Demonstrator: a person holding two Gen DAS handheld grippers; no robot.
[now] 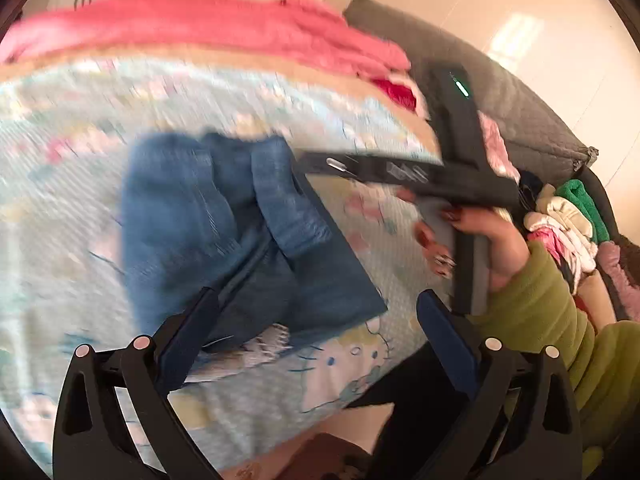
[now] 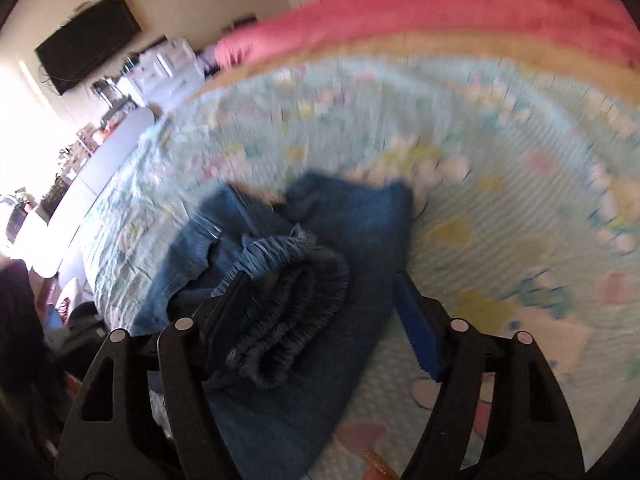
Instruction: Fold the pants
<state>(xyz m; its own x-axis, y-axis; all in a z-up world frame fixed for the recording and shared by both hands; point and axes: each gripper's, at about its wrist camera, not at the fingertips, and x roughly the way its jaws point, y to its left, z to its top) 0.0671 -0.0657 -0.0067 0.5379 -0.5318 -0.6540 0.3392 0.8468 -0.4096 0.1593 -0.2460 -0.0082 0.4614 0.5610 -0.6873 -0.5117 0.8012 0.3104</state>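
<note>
Blue denim pants [image 1: 224, 224] lie bunched and partly folded on a pale cartoon-print bedsheet [image 1: 340, 380]. My left gripper [image 1: 316, 300] hangs over their near frayed hem, jaws wide open, nothing pinched. In the right wrist view the pants [image 2: 360, 220] show their gathered elastic waistband [image 2: 288, 292], which lies between the fingers of my right gripper [image 2: 320, 284]. It rests against the left finger [image 2: 228, 312], while the right finger [image 2: 416, 328] stands clear of the cloth. A hand [image 1: 496, 240] in a green sleeve holds the right tool's dark body [image 1: 460, 168] at the pants' far side.
A pink blanket [image 1: 208, 24] lies along the far side of the bed. A grey padded headboard [image 1: 520, 112] and a heap of clothes [image 1: 568, 220] sit to the right. A wall-mounted TV [image 2: 88, 40] and cluttered shelves [image 2: 112, 100] stand beyond the bed's left edge.
</note>
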